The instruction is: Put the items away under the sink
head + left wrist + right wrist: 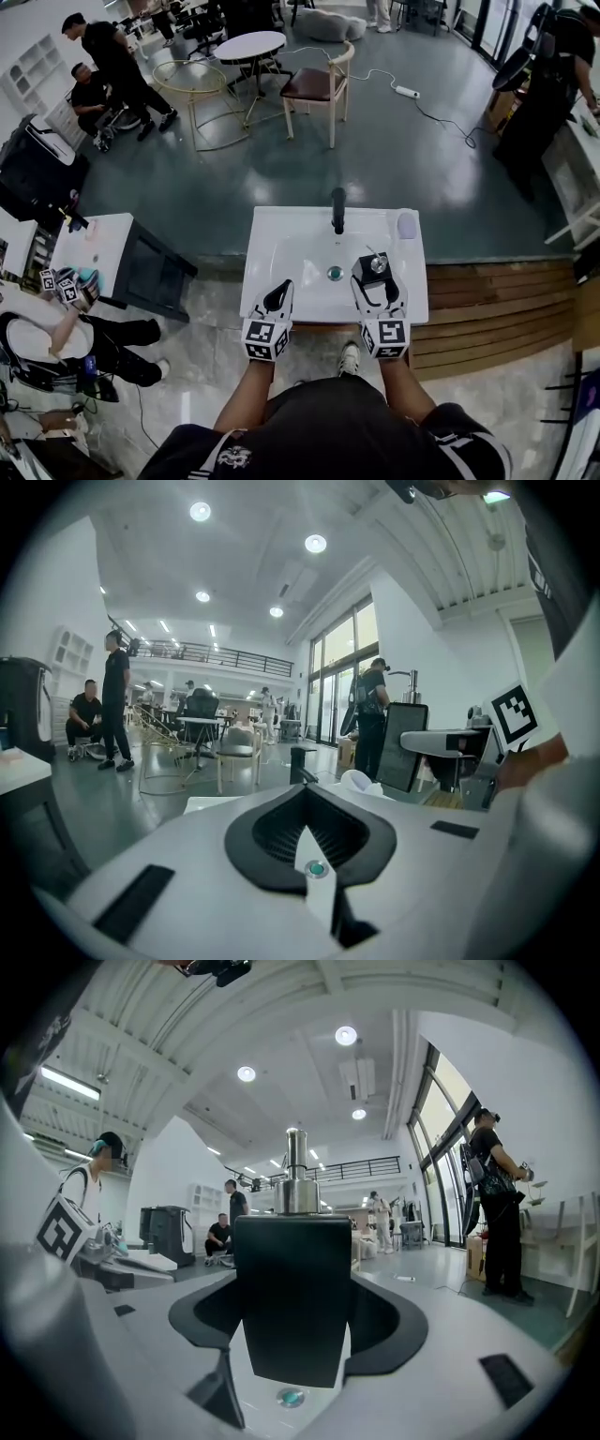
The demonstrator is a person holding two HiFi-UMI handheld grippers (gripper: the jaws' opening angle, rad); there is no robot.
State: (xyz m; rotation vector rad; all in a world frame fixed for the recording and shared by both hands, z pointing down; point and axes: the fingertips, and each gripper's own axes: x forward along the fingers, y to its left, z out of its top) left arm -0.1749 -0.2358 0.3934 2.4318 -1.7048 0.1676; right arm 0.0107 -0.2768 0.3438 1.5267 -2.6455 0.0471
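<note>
Black and square-sided, the pump bottle (292, 1288) is clamped between the jaws of the right gripper (377, 287), and it is held upright, with its silver pump head on top. From the head view it is seen over the right part of the white sink (281, 225), just right of the drain (335, 273) and nearer the front edge than the back one. Whether its base is clear of the white surface cannot be told.

Over on the other side, the left gripper (278, 296) is held above the front left part of the basin. Its jaws are drawn in until the tips meet, only a slim wedge is left between the ribbed pads, and nothing is gripped there. Through that wedge the drain is glimpsed.

At the middle of the back edge the black faucet (337, 208) is seen standing, and at the back right corner a pale lilac object (406, 224) is spotted lying on the sink top, well apart from both grippers; what it is cannot be made out. Both marker cubes, left (265, 338) and right (386, 337), are seen just past the sink's front edge.
</note>
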